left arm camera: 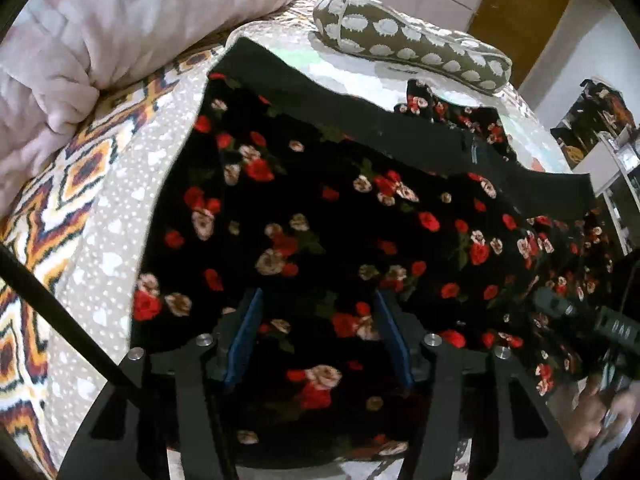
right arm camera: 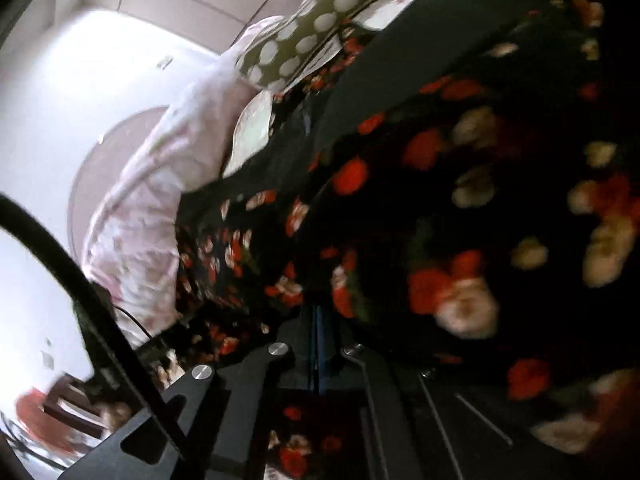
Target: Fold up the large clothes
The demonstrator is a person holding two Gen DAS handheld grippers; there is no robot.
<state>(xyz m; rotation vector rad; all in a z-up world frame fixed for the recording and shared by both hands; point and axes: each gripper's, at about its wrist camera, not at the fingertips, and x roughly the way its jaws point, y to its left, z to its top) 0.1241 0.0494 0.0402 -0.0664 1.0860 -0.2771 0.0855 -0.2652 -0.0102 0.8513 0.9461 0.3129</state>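
A large black garment printed with red and cream roses lies spread on the bed, its plain black hem band along the far side. My left gripper hovers over its near part, blue pads apart, the cloth lying flat under the gap. In the right wrist view my right gripper has its blue pads pressed together at an edge of the garment, whose cloth hangs close and blurred over the right side. From the left wrist view, the right gripper shows at the garment's right edge, with a hand behind it.
A pale pink quilt is heaped at the far left of the bed. An olive pillow with white dots lies beyond the garment. The patterned bedspread runs along the left. Shelves stand at the right.
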